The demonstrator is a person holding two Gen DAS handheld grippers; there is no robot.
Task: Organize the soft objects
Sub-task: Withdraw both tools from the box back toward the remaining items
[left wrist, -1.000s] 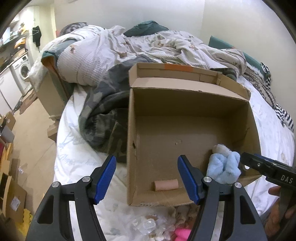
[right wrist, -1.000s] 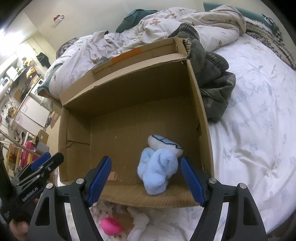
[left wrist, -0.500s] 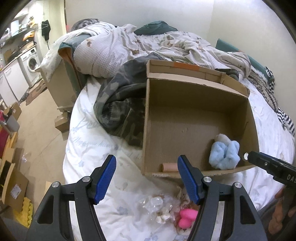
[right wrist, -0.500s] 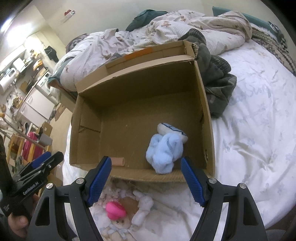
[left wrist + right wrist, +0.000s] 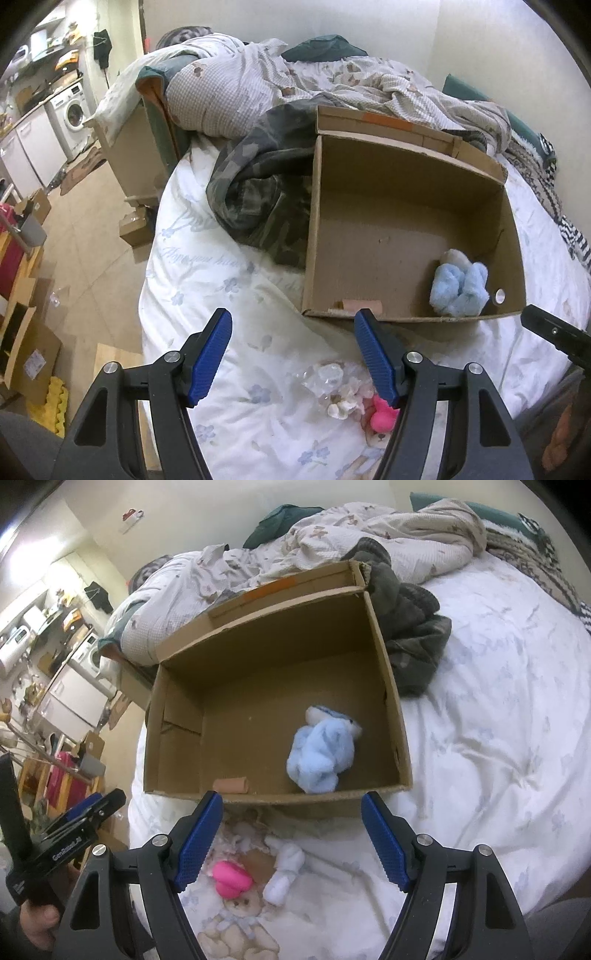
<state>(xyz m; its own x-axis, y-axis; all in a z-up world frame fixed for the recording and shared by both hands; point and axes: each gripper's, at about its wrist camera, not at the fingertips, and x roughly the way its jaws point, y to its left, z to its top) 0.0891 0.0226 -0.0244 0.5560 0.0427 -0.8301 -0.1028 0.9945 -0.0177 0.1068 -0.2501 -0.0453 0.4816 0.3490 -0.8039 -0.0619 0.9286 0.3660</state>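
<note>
Soft, even indoor light, sharp throughout.
Fisheye bending curves the edges into dark corners; the open brown cardboard box holds mild interior shadow; no glare.

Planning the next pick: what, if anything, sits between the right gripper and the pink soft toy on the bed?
Nothing visible blocks it. The pink soft toy lies on the bed sheet just below the open right gripper, near its left finger, with a white rolled cloth beside it, not over it.
</note>
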